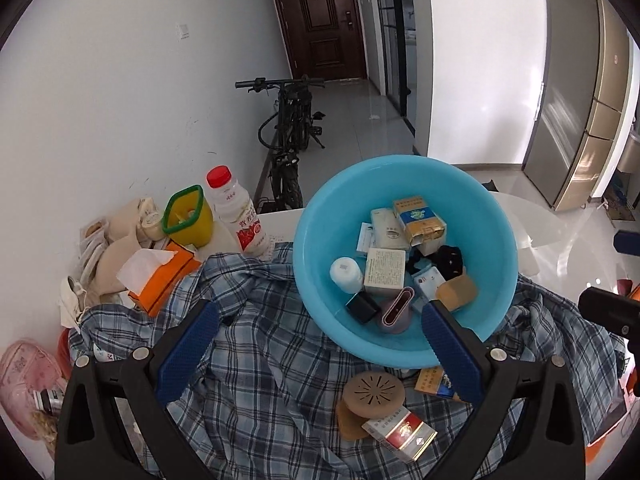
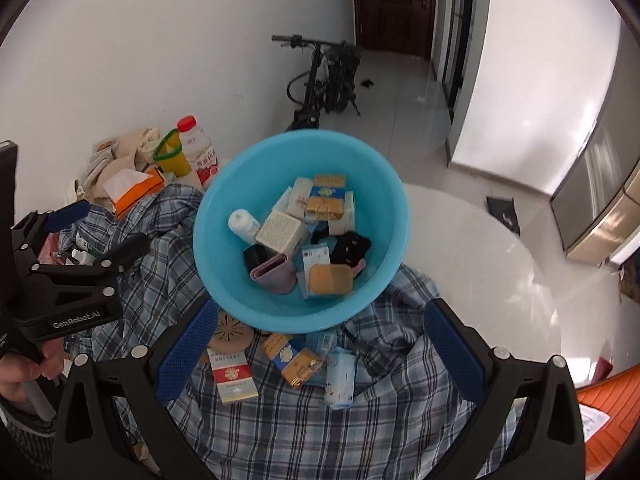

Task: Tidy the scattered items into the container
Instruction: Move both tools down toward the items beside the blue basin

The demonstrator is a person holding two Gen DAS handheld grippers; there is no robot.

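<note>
A blue plastic basin (image 1: 472,188) (image 2: 380,184) sits on a plaid shirt (image 1: 256,380) (image 2: 304,432) and holds several small boxes, a white bottle and a mauve case. In front of it lie a red-and-white box (image 1: 400,436) (image 2: 232,376), a round brown disc (image 1: 374,394) (image 2: 232,334), a blue-and-gold box (image 2: 292,362) (image 1: 434,384) and a pale tissue pack (image 2: 340,376). My left gripper (image 1: 320,344) is open and empty just short of the basin; it also shows at the left of the right wrist view (image 2: 104,226). My right gripper (image 2: 318,348) is open and empty above the loose items.
At the back left stand a red-capped drink bottle (image 1: 240,216) (image 2: 200,152), a yellow cup with green rim (image 1: 188,216) (image 2: 172,156), an orange tissue box (image 1: 160,276) (image 2: 136,188) and beige cloth (image 1: 116,248). A bicycle (image 1: 288,128) leans by the wall beyond the table.
</note>
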